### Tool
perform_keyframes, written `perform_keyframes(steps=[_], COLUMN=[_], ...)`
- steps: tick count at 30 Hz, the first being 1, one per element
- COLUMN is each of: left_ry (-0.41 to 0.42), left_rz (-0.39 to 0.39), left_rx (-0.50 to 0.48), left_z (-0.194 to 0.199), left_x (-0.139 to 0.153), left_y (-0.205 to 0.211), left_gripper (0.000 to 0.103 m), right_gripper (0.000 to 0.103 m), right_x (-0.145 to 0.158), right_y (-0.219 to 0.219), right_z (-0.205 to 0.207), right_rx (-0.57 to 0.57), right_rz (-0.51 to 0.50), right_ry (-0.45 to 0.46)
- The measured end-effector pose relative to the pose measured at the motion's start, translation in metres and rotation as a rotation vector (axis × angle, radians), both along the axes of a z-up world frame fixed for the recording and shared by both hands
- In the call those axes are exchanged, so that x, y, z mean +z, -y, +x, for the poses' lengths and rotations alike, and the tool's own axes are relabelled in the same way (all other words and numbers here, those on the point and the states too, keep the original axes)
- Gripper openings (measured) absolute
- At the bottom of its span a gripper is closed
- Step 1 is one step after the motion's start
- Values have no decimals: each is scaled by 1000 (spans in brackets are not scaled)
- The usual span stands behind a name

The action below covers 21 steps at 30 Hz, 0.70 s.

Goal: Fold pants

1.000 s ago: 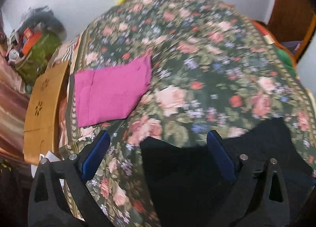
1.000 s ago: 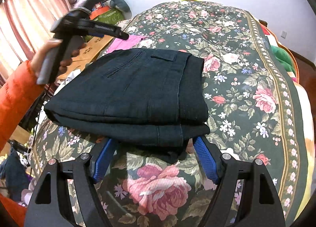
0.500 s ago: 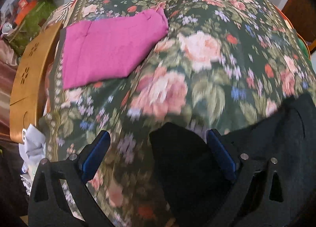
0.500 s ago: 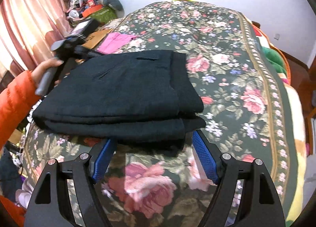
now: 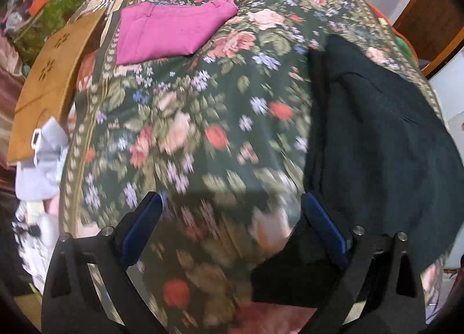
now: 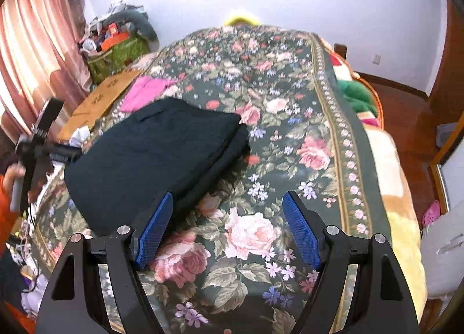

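The folded black pants [image 6: 153, 154] lie on the floral bedspread [image 6: 290, 136] near its left edge. My right gripper [image 6: 229, 218] hovers open over the bedspread just right of them, with only roses between its blue pads [image 6: 156, 226]. Its left finger overlaps the pants' near corner. In the left wrist view the black pants [image 5: 377, 145] lie to the right. My left gripper [image 5: 230, 206] is open over bare bedspread, its right finger at the pants' edge. The left gripper [image 6: 69, 152] also shows in the right wrist view, held by a hand in an orange sleeve [image 6: 5, 212].
Folded pink pants [image 5: 174, 32] lie farther up the bed. A wooden board [image 5: 49, 87] and white cloth [image 5: 40, 160] sit off the left edge, with a green bag [image 6: 116, 55] of clutter and pink curtains [image 6: 34, 43] beyond. Green and yellow blankets [image 6: 359, 96] line the right side.
The left gripper swung left and down off the black pants toward the bed's edge. The right gripper drew back and rightward, so the pants now lie left of its jaws. Both stayed open.
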State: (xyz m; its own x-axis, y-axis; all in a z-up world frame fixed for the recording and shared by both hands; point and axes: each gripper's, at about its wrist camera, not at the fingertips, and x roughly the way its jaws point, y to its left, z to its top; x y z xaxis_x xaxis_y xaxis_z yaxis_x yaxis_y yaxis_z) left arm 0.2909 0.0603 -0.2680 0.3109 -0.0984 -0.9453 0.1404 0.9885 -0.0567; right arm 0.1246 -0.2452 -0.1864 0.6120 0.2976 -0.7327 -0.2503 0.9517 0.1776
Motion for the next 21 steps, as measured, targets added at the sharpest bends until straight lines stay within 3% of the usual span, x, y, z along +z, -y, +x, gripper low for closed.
perform_keyframes(steps=[4, 8, 11, 13, 15, 17, 18, 21], left_ry=[17, 118, 214, 263, 282, 287, 279, 243], left_rz=[-46, -9, 9, -42, -77, -99, -106, -114], left_rx=[12, -1, -28, -42, -62, -89, -106, -144], left_z=[-21, -42, -55, -59, -60, -59, -58, -57], left_x=[9, 32, 56, 74, 83, 86, 85, 73], left_y=[4, 14, 26, 33, 41, 52, 59, 75], left_gripper=[99, 78, 72, 64, 50, 41, 35, 31], right_gripper=[75, 75, 74, 63, 40, 29, 25, 23], right_x=[6, 4, 2, 2, 1, 0, -2, -10], right_y=[-7, -17, -27, -33, -40, -47, -50, -60], right_z=[-4, -6, -8, -7, -5, -2, 0, 3], right_rx=[25, 58, 90, 110, 132, 154, 164, 182], right_rz=[12, 9, 21, 33, 50, 75, 84, 75], right_ry=[26, 31, 43, 46, 43, 32, 23, 1])
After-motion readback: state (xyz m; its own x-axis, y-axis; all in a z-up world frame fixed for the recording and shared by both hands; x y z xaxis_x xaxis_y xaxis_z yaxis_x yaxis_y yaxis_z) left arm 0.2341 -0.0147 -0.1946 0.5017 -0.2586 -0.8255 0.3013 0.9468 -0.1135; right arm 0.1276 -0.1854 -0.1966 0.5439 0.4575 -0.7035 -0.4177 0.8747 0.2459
